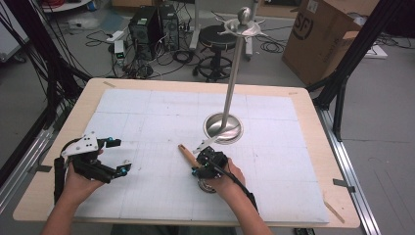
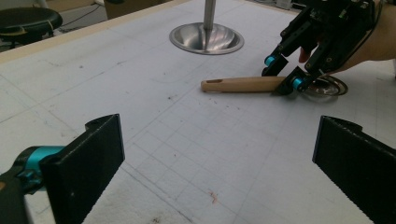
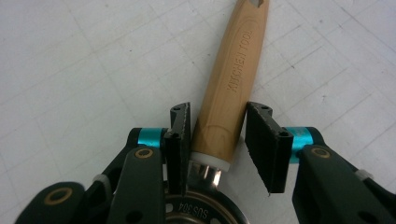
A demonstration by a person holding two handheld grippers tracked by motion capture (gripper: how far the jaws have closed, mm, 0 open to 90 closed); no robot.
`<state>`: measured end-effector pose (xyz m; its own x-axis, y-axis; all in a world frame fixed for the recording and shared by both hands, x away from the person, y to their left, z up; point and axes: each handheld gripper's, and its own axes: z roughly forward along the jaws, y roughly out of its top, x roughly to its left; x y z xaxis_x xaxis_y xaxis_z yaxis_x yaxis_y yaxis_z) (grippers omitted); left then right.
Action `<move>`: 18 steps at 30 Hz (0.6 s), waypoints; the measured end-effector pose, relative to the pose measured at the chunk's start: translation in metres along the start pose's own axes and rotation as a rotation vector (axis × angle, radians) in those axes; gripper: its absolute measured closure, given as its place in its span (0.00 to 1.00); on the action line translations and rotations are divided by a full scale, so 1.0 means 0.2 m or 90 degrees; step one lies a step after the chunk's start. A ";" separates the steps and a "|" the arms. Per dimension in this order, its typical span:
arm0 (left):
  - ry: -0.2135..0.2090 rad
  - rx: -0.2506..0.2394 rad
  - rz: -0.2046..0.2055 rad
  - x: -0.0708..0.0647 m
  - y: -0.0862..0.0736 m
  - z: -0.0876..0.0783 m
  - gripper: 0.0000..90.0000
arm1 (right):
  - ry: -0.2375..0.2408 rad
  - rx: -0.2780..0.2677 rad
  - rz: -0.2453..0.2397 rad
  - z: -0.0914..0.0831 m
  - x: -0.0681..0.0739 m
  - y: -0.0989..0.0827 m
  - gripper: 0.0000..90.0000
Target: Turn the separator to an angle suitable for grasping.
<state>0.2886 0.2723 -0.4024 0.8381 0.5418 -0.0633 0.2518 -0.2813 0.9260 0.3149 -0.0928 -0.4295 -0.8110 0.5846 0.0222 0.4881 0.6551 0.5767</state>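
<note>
Wooden-handled, the kitchen utensil (image 3: 232, 88) lies flat on the white gridded foam mat (image 1: 147, 122) that covers the pale plywood table (image 1: 313, 122), a little toward us from the round polished steel base (image 1: 223, 128) of a tall metal rack pole (image 1: 234, 68). We see its handle as a smooth, tapered, light-grained cylinder stamped with the words KITCHEN TOOL, ending in a white collar and a shiny steel neck; below that sits a round steel part marked SUS 304, mostly hidden under the gripper, so we cannot tell what kind of head it is. In the right gripper view the right gripper (image 3: 223, 135) straddles the thick end of the handle: its ribbed black jaws stand on either side, the left one against or almost against the wood, the other a small gap away, so they bracket the handle without clamping it. The left gripper (image 2: 215, 154) hovers low over bare mat at the table's left side, well apart from the utensil, its two flat matte-black jaws spread wide with nothing between them. In the left gripper view we see faint pencil-like grid lines and small brownish specks on the mat's slightly fibrous surface. Behind the table stand a black round stool (image 1: 218, 36) and a brown cardboard box (image 1: 323, 34).
</note>
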 end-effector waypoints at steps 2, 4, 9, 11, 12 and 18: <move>0.000 0.001 0.000 0.00 0.00 0.00 0.03 | 0.003 0.000 -0.001 0.00 0.00 0.00 0.69; 0.000 0.001 0.000 0.00 0.00 0.00 0.03 | 0.003 -0.002 -0.004 0.00 0.00 0.00 0.70; 0.000 0.001 0.000 0.00 0.00 0.00 0.03 | 0.012 0.000 -0.010 -0.01 0.00 0.00 0.71; -0.001 0.001 0.000 0.00 0.00 0.00 0.03 | 0.014 0.000 -0.006 -0.01 0.00 0.00 0.72; -0.001 0.001 0.000 0.00 0.00 0.00 0.03 | 0.013 0.001 -0.008 -0.01 -0.01 0.00 0.73; -0.001 0.001 0.000 0.00 0.00 0.00 0.03 | 0.010 0.001 -0.012 -0.03 -0.02 0.00 0.75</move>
<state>0.2887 0.2722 -0.4026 0.8388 0.5406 -0.0639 0.2522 -0.2820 0.9257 0.3154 -0.0977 -0.4260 -0.8251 0.5644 0.0245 0.4733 0.6669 0.5756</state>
